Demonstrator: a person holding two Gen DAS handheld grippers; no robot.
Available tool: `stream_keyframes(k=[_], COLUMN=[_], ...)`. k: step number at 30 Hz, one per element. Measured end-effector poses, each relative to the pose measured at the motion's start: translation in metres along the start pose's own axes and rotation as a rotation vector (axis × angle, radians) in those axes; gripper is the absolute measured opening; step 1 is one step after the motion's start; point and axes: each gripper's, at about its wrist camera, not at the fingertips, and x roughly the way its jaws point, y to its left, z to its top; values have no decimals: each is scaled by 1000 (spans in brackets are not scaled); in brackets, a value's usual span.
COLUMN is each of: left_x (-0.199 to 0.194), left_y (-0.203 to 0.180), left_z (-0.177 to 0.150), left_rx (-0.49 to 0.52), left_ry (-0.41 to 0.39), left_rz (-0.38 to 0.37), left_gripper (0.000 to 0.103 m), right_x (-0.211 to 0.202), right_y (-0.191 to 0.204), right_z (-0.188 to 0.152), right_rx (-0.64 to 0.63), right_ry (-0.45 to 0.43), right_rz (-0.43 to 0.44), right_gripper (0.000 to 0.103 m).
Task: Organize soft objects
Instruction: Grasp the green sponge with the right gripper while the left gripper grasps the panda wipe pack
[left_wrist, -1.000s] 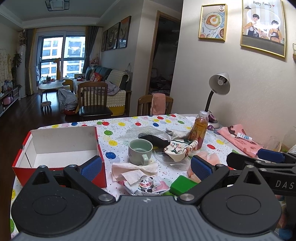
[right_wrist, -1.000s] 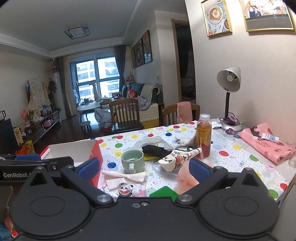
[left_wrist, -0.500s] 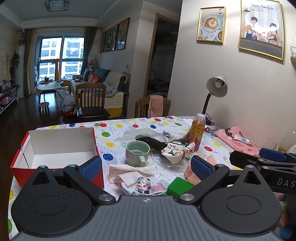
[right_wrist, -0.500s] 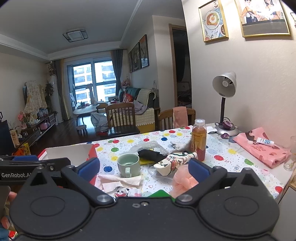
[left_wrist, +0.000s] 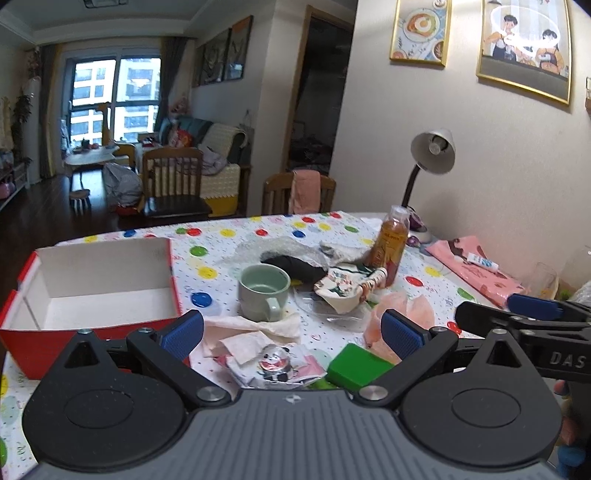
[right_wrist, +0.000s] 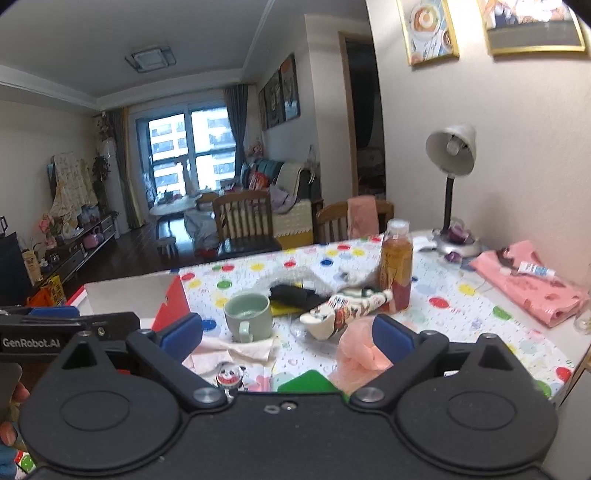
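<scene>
My left gripper (left_wrist: 291, 330) is open and empty above the near table edge. My right gripper (right_wrist: 288, 330) is open and empty beside it. A patterned sock (left_wrist: 347, 286) (right_wrist: 343, 308) lies mid-table over a clear plastic sheet. A black cloth (left_wrist: 291, 266) (right_wrist: 291, 295) lies behind the cup. A peach mesh piece (left_wrist: 402, 314) (right_wrist: 360, 350) sits by the right fingers of both grippers. Crumpled tissues (left_wrist: 251, 328) (right_wrist: 236, 347) and a panda packet (left_wrist: 275, 365) (right_wrist: 229, 374) lie near. A red box (left_wrist: 96, 291) (right_wrist: 170, 306) with a white inside stands open at the left.
A green mug (left_wrist: 264, 293) (right_wrist: 249, 317), an orange drink bottle (left_wrist: 389, 243) (right_wrist: 397, 266), a green block (left_wrist: 358, 367), a desk lamp (left_wrist: 430, 155), a folded pink cloth (right_wrist: 532, 280) with a tube on it, and a glass (left_wrist: 543, 282) stand on the dotted tablecloth. Chairs stand behind the table.
Both grippers stayed open. The views tilted and shifted a little; the table objects have not moved.
</scene>
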Motion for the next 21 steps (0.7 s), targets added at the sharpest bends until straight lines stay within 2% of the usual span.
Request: stream_keyframes(k=[5,14,21], left_x=[28,75,106], left_y=[-6,-16,-17], left_z=[-2,-9,-20], left_rx=[3,18,13], left_ry=[50,128,193], left_rz=[-14,35,81], left_gripper=[103,102,102], right_x=[23,69,97], right_y=[-16,-44,-62], right_z=[-3,-12,-23], right_rx=[-18,-108,-159], right_ry=[49,176,261], right_rz=[37,146,198], right_gripper=[91,87,83])
